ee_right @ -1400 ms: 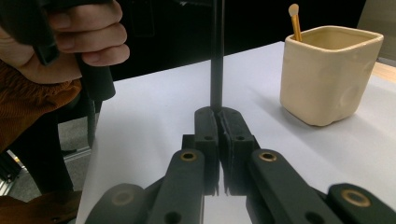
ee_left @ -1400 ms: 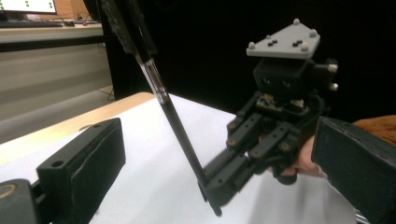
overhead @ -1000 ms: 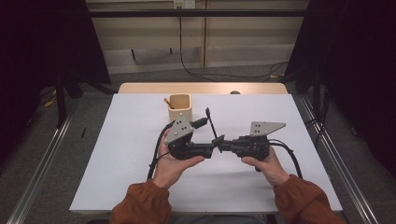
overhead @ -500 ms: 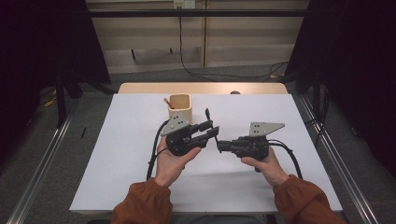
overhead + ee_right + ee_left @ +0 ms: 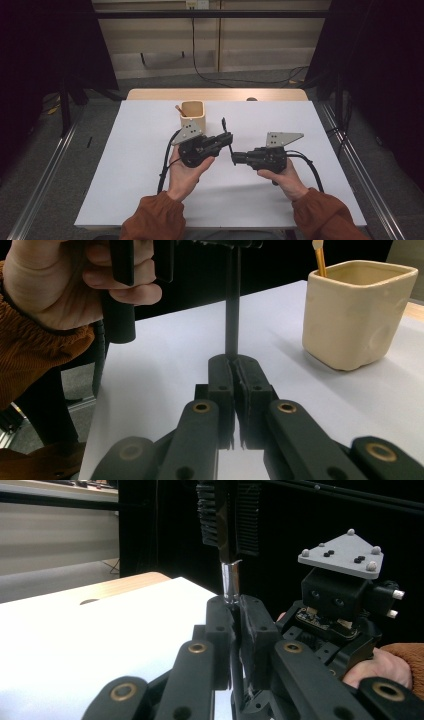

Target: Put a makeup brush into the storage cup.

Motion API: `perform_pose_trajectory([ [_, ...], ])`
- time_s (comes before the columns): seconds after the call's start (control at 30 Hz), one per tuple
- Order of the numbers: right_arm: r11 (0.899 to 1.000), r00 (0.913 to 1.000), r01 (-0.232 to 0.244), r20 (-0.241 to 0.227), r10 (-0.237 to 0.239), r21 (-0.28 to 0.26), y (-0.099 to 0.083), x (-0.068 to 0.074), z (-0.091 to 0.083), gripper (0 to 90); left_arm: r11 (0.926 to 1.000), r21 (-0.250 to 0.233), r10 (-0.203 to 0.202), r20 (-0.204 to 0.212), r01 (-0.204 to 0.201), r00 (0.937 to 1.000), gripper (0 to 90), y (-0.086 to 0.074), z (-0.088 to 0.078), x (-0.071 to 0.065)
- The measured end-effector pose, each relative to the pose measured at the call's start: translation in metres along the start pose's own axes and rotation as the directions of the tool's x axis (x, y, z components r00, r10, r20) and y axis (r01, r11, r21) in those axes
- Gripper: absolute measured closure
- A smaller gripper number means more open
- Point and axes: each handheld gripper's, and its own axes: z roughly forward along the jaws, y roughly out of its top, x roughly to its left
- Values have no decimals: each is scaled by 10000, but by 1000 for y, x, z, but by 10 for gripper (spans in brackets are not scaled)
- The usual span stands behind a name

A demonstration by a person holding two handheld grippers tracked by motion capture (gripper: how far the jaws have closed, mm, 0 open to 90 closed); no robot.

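Brush (image 5: 229, 517) is clamped at both ends: left hand-held gripper (image 5: 228, 138) just closed on it, right hand-held gripper (image 5: 234, 158) grips its handle.

cup (image 5: 192, 116): cream, orange-tan stick inside | brush (image 5: 228, 517): black ribbed bristles, silver collar, dark handle | left gripper (image 5: 227, 140): black, grey plate on top | right gripper (image 5: 234, 158): black (brass-coloured pivots) | table (image 5: 125, 165): white sheet, tan wood strip at 12 o'clock | sleeves (image 5: 155, 220): rust-orange
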Motion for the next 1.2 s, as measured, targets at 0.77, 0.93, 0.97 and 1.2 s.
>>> perform_pose_trajectory([
  [0.77,9997,10000,81,13,-81,-213,4,2,-3,761,9998,16,205,141,-205,9997,858,6,-6,-3],
  [0.93,9998,9999,123,70,-122,-151,4,2,-4,654,9998,15,190,79,-190,9998,858,7,-8,-2],
  [0.97,9998,9998,166,105,-164,-129,4,2,-4,641,9997,39,224,51,-224,9997,857,7,-8,-2],
  [1.2,9997,9995,211,226,-209,-76,4,2,-5,464,9993,76,374,28,-374,9993,857,7,-8,-1],
])
